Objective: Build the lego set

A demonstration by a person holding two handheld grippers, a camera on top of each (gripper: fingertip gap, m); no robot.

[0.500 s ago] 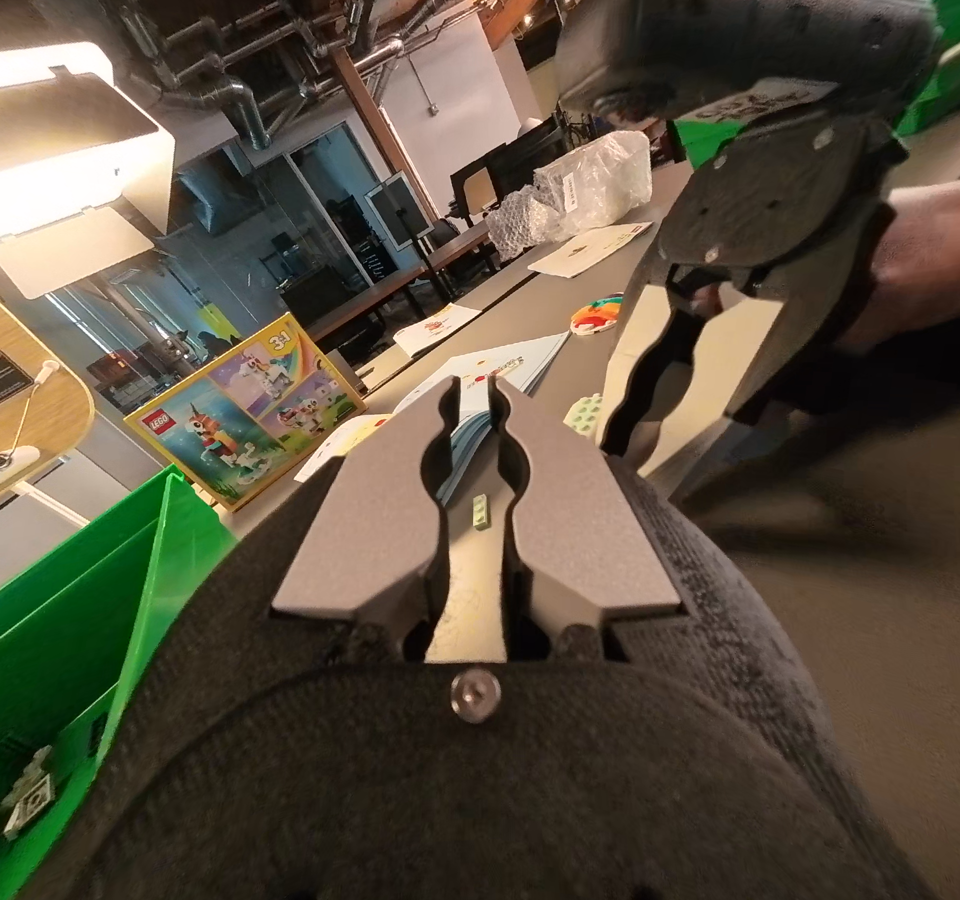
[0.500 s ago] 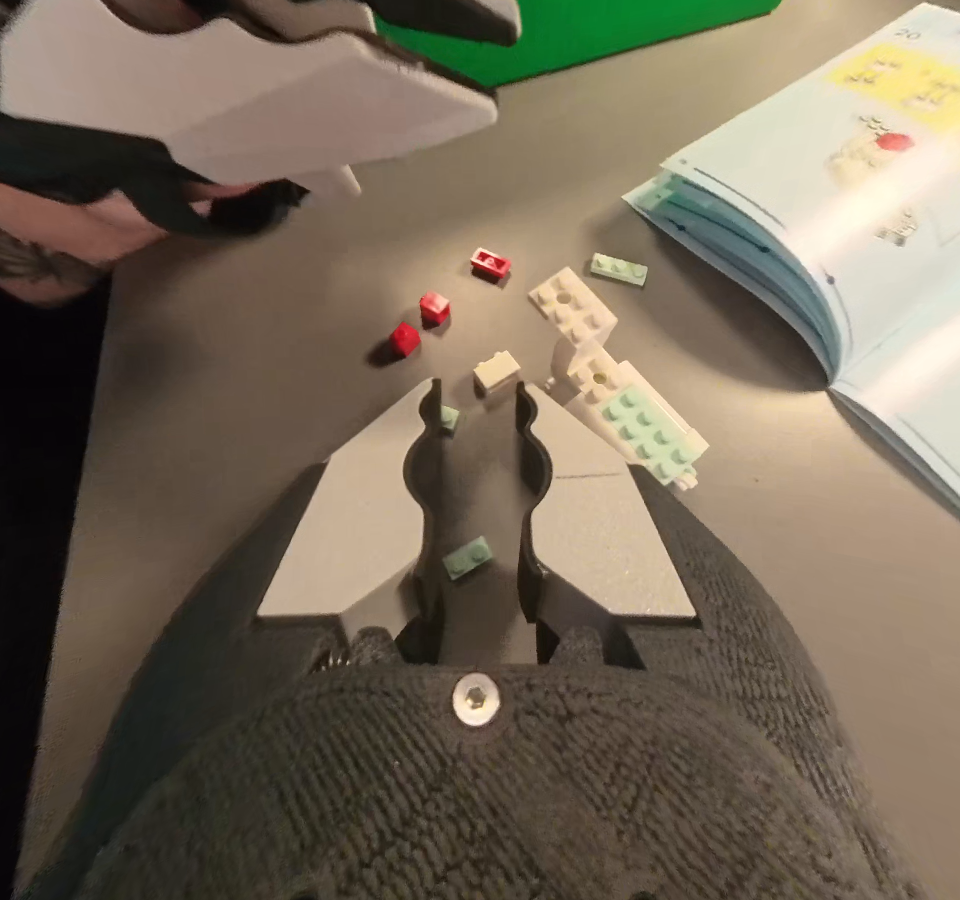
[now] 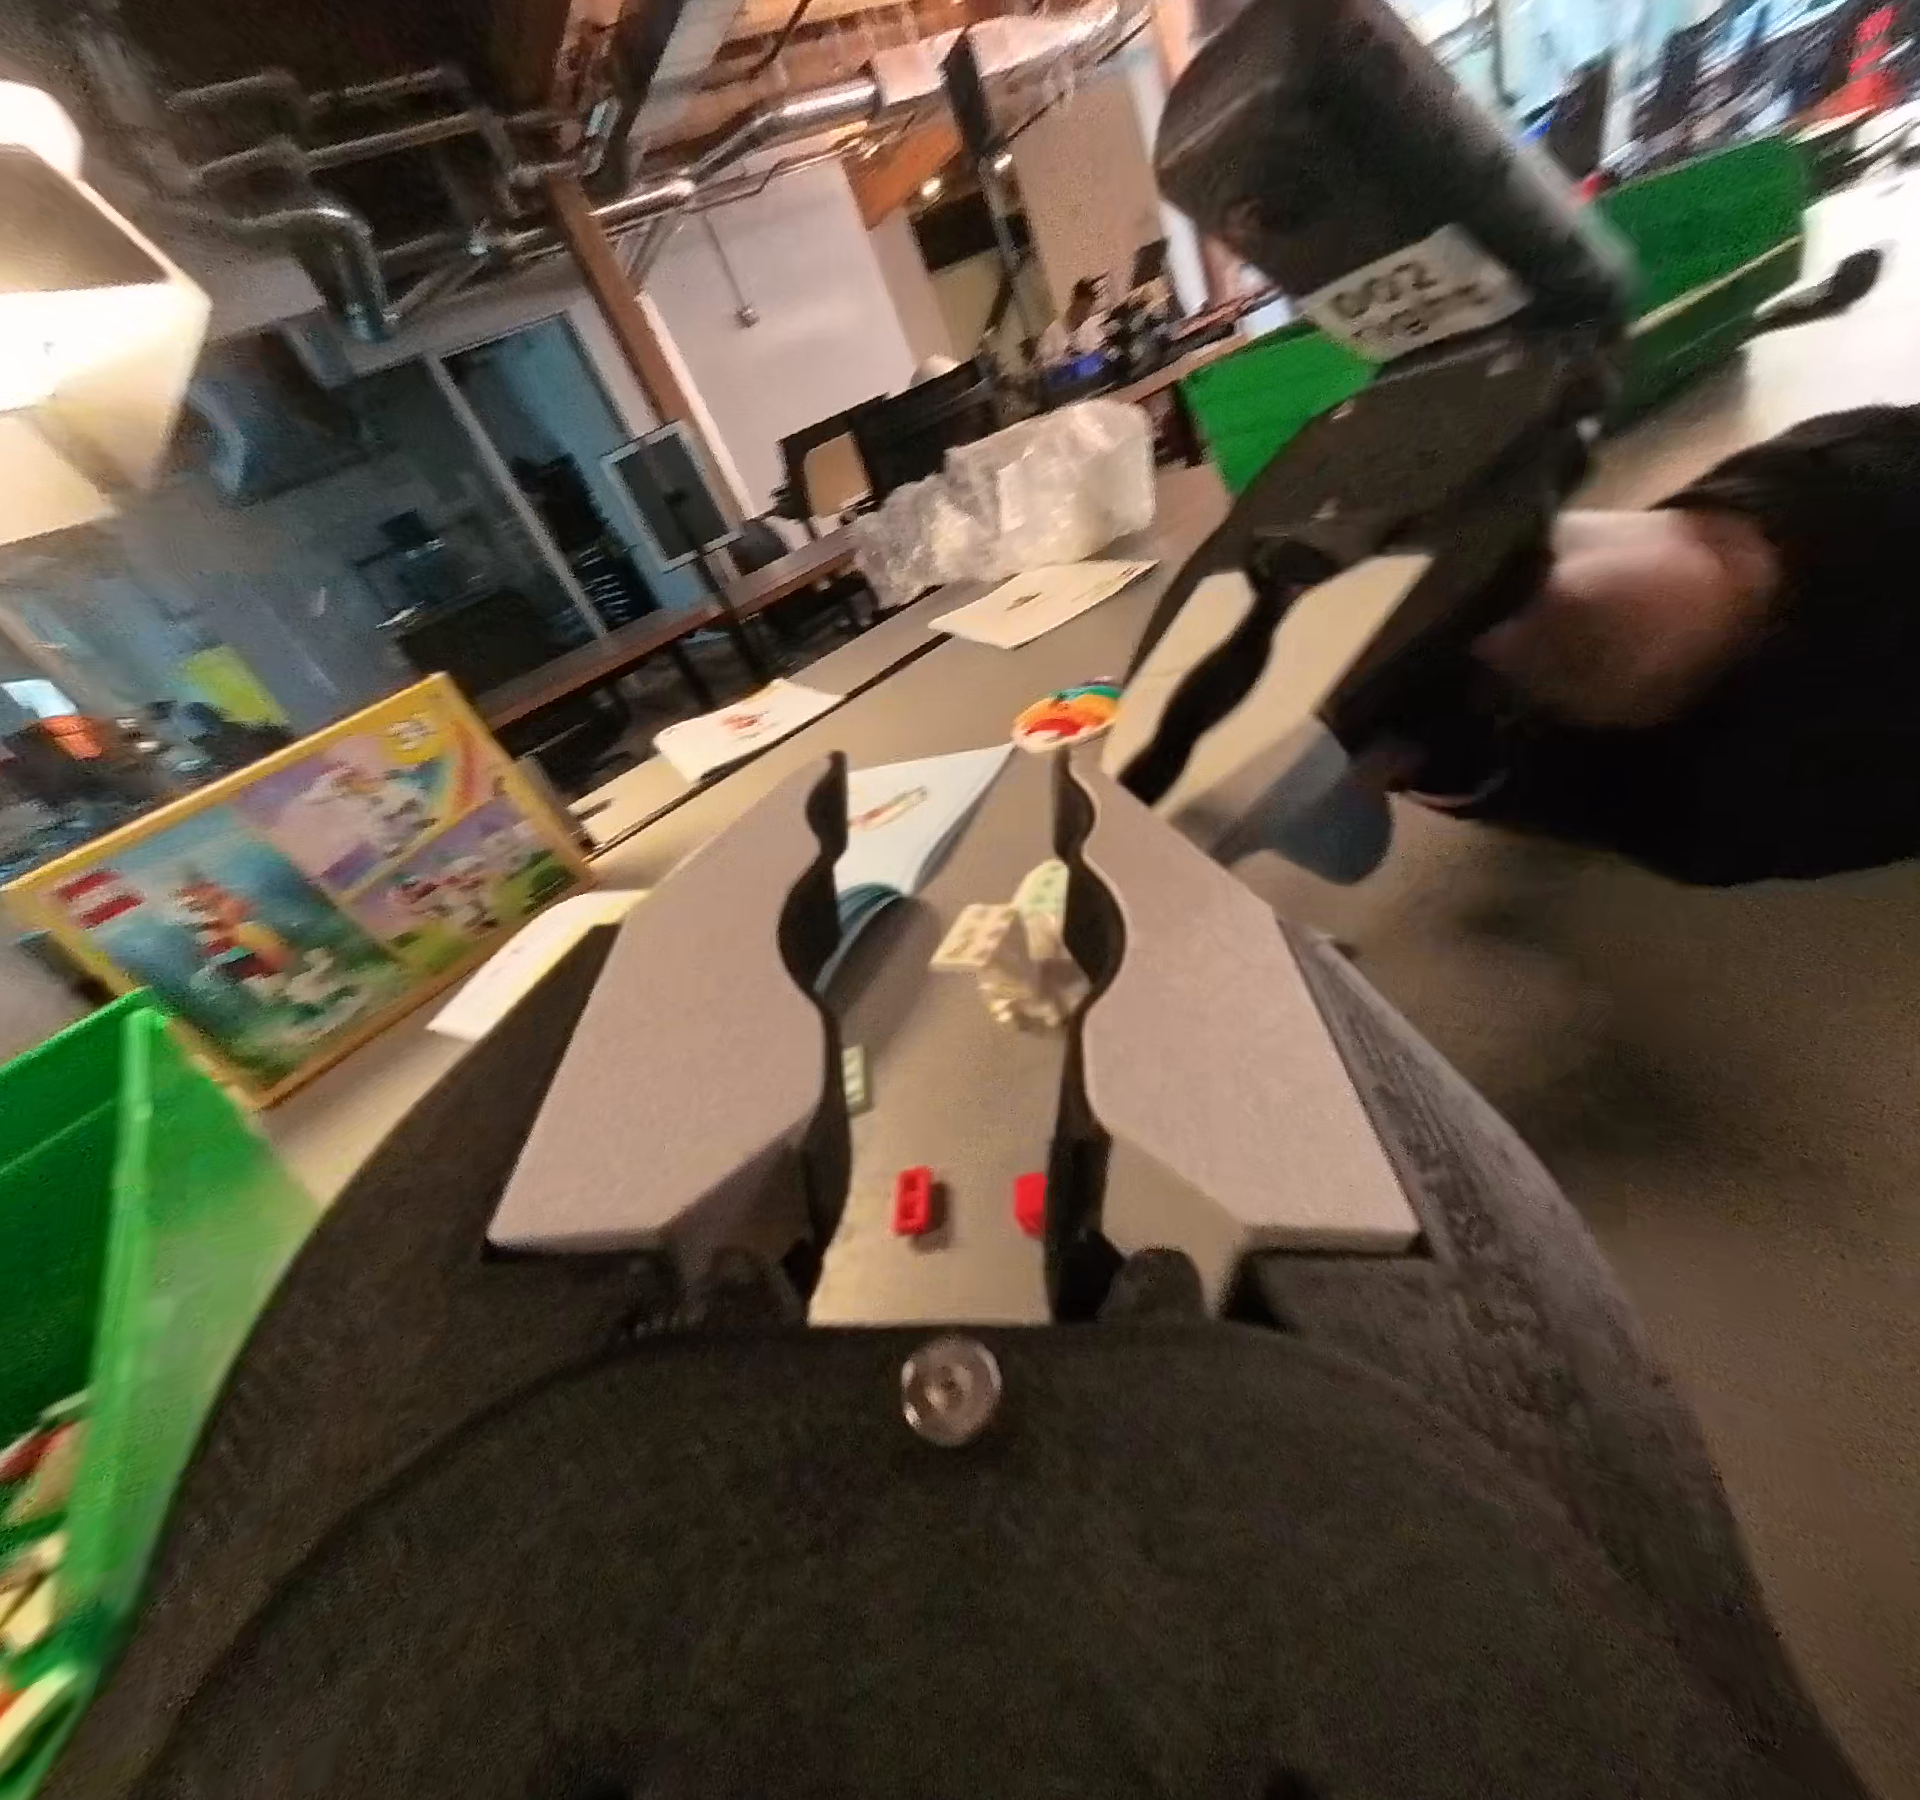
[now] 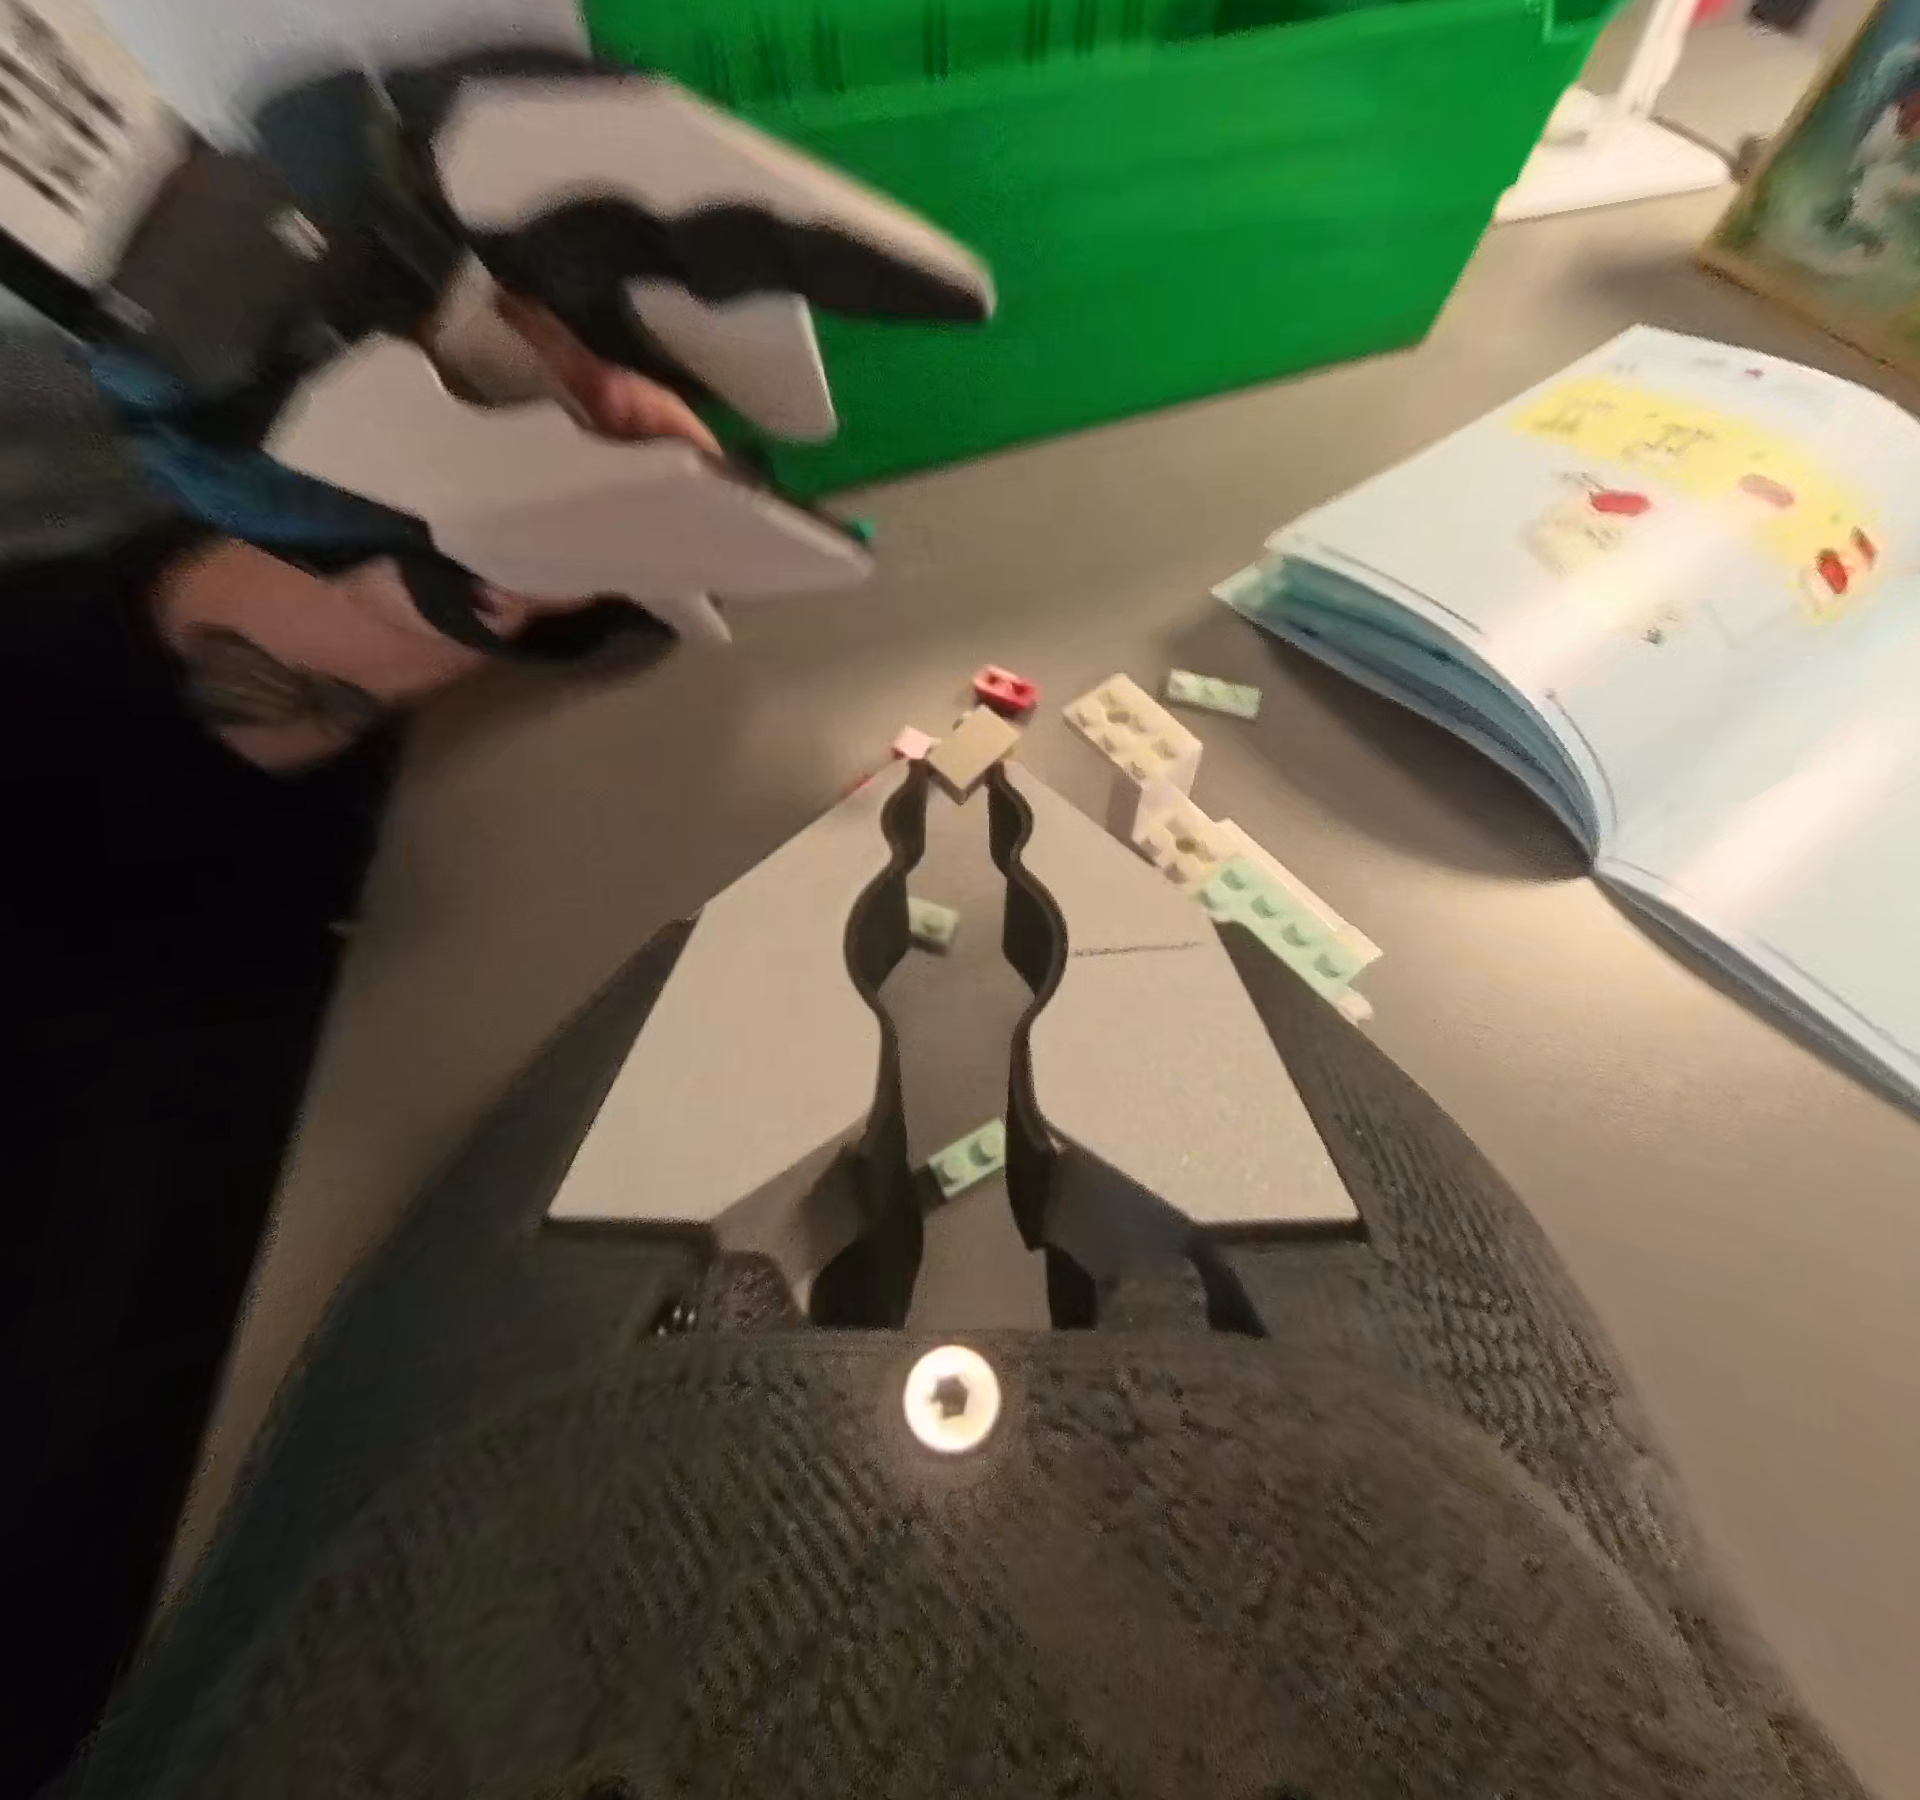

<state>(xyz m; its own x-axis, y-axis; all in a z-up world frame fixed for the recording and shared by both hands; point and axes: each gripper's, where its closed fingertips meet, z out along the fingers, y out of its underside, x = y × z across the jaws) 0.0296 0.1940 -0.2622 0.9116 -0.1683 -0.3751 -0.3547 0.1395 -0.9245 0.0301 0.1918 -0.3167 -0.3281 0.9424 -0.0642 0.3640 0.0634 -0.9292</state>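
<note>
Right claw point(image 4: 961, 782) now pinches a small tan brick point(image 4: 975, 755) at its tips, lifted from the table point(image 4: 1558, 1179) where it lay before; left claw point(image 3: 943, 794) has spread wider, empty. White-and-mint lego assembly point(image 4: 1216, 846) lies on the table just right of the claw, beside the open booklet point(image 4: 1662, 670).

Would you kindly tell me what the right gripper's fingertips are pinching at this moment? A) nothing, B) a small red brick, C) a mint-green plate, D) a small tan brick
D: in the right wrist view the right gripper has its fingertips closed on a small tan brick, tilted above the grey table.
</note>
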